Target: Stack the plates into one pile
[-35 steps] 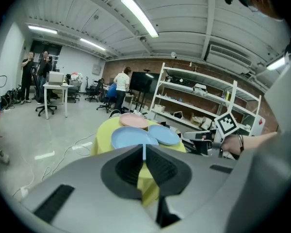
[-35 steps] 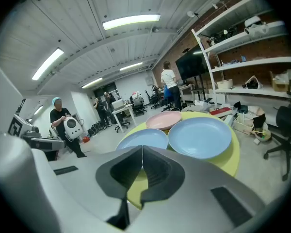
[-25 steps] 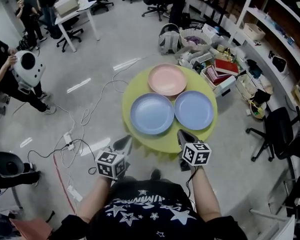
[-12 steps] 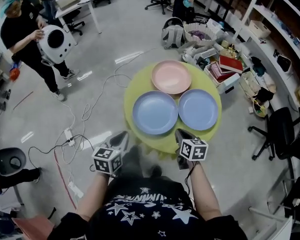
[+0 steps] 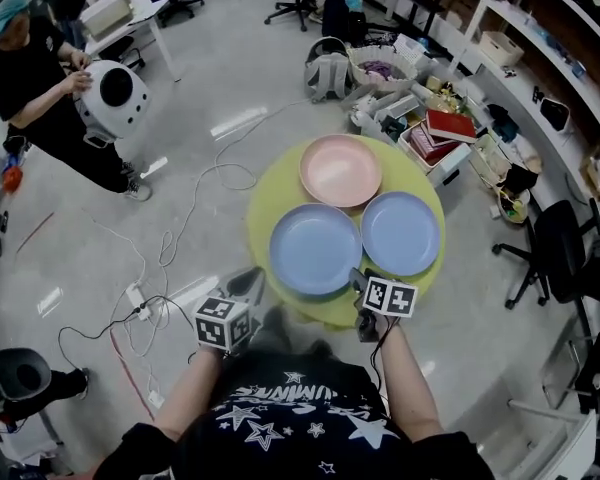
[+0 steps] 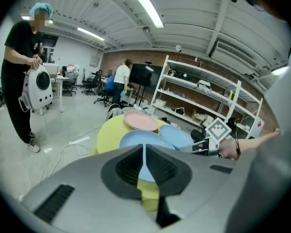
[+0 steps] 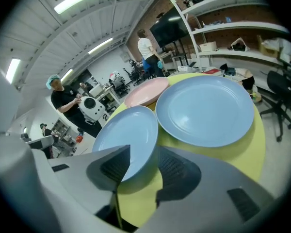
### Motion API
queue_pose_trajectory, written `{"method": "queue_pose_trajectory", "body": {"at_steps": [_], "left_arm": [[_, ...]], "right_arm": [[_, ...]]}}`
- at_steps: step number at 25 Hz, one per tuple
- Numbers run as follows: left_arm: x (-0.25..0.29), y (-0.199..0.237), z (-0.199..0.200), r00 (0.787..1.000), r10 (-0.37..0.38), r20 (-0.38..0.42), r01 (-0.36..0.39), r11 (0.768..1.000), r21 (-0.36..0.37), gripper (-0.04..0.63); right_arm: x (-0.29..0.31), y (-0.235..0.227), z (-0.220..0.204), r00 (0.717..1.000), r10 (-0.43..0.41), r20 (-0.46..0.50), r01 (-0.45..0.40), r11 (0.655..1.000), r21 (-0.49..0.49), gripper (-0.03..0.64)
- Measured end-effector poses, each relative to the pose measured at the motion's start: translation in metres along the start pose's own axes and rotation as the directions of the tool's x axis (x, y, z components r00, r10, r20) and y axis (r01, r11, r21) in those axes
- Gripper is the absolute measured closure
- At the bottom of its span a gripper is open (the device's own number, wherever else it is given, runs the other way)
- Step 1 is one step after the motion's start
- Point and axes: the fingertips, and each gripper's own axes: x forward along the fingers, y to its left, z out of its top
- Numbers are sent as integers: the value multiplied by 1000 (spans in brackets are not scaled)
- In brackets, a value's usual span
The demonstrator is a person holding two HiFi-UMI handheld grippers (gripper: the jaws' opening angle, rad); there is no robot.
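Note:
Three plates lie side by side on a round yellow table point(image 5: 280, 188): a pink plate point(image 5: 340, 170) at the back, a blue plate point(image 5: 315, 248) front left, a second blue plate point(image 5: 401, 232) front right. My right gripper point(image 5: 360, 280) is at the table's front edge by the left blue plate point(image 7: 126, 137). Its jaws are opening, and that plate's near rim shows in the gap between them without being pinched. My left gripper point(image 5: 246, 286) hangs off the table's front left, shut with nothing in it. The left gripper view shows the pink plate point(image 6: 140, 120) beyond the blue ones.
A person in black point(image 5: 30, 78) holding a white round carrier stands at the far left. Cables point(image 5: 160, 268) trail over the floor left of the table. Boxes and bags point(image 5: 430, 128) crowd behind it, with shelves and a black chair point(image 5: 570, 258) on the right.
Both grippers have moved forward toward the table; the right one now reaches its front edge by the left blue plate. The plates have not moved.

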Motion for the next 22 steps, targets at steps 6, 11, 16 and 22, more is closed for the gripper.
{"method": "queue_pose_trajectory", "body": {"at_steps": [6, 11, 16, 22], "left_arm": [[20, 14, 14, 997, -68, -33, 69, 997, 24, 565], [34, 23, 19, 994, -102, -50, 104, 994, 36, 565], [42, 29, 21, 991, -112, -66, 115, 993, 34, 565], [49, 37, 22, 989, -125, -83, 127, 992, 17, 565]], "right_arm": [[20, -10, -4, 995, -91, -45, 94, 993, 70, 439], [33, -15, -8, 987, -141, -78, 147, 986, 83, 439], [39, -15, -9, 984, -152, -90, 160, 982, 99, 440], [46, -15, -13, 968, -218, -128, 227, 972, 64, 507]]}}
